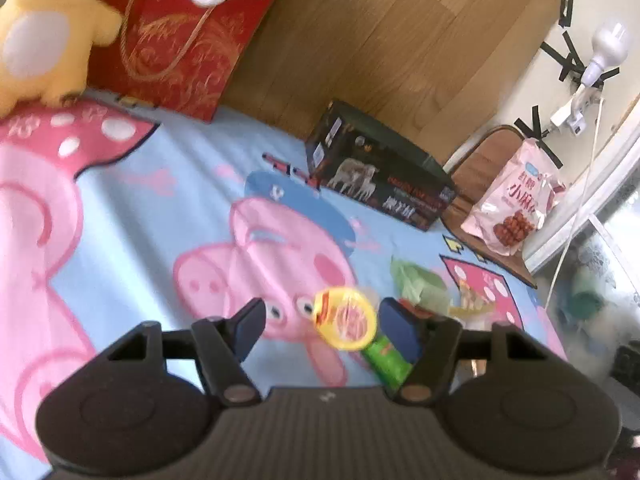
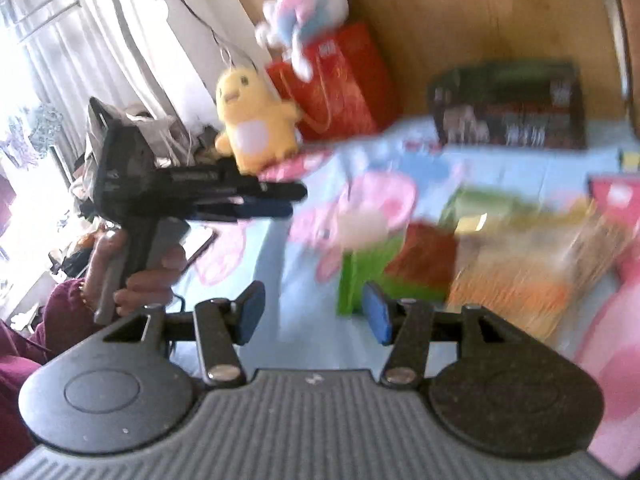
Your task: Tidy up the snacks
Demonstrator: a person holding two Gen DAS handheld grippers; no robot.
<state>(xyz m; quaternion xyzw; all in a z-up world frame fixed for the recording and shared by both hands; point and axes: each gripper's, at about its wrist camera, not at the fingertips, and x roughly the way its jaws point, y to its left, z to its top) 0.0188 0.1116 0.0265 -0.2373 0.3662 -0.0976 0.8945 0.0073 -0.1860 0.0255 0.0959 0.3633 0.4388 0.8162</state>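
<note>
In the left wrist view my left gripper [image 1: 326,324] is open low over the cartoon bedsheet [image 1: 140,208]. A round yellow-rimmed snack cup [image 1: 346,318] shows between its fingers, nearer the right one, and the left pad is clear of it. A green packet [image 1: 386,360] lies just behind the cup, and more snack packs [image 1: 424,284] sit to the right. In the blurred right wrist view my right gripper [image 2: 314,312] is open and holds nothing. Beyond it lie a green packet [image 2: 368,276], a red-brown pack [image 2: 424,260] and an orange bag [image 2: 520,276]. The left gripper [image 2: 294,198] is held by a hand at left.
A black printed box [image 1: 380,176] [image 2: 508,108] lies at the far edge of the bed against a wooden headboard [image 1: 380,40]. A red gift bag [image 1: 180,40] and a yellow plush [image 1: 44,40] [image 2: 256,120] stand at the far left. A pink snack bag [image 1: 516,200] rests on a chair to the right.
</note>
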